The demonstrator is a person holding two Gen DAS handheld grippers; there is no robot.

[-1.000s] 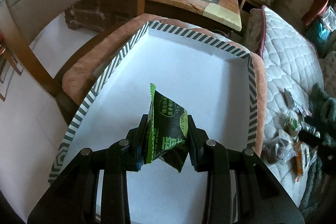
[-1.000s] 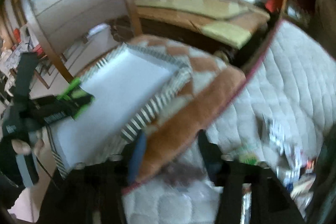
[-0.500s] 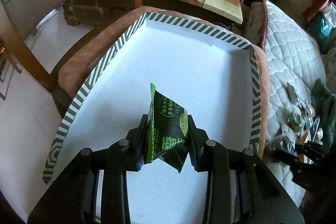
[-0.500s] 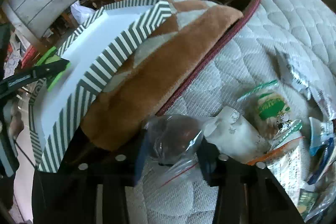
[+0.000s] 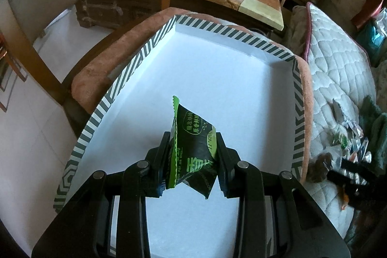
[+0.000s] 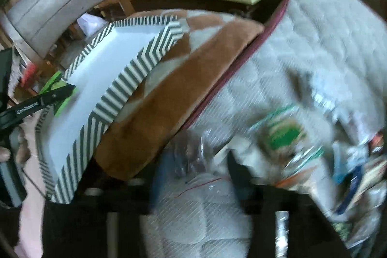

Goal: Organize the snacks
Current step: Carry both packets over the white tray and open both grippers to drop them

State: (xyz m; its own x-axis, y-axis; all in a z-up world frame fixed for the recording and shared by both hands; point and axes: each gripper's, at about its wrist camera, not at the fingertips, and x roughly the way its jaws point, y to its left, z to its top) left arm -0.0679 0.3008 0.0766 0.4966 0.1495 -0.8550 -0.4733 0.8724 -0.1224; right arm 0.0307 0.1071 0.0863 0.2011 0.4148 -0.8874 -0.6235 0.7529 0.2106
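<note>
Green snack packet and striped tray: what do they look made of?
Green snack packet: probably glossy plastic film, given its crimped zigzag seam and sheen. Striped tray: likely matte cardboard, with thin folded walls, printed stripes and a plain white inside.

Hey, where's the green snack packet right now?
In the left wrist view, the green snack packet sits low and centre, clamped between the left tongs and held above the white floor of the striped tray.

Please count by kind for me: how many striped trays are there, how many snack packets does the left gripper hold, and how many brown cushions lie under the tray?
Striped tray: 1
Green snack packet, in the left gripper: 1
Brown cushion under the tray: 1
Total: 3
</note>
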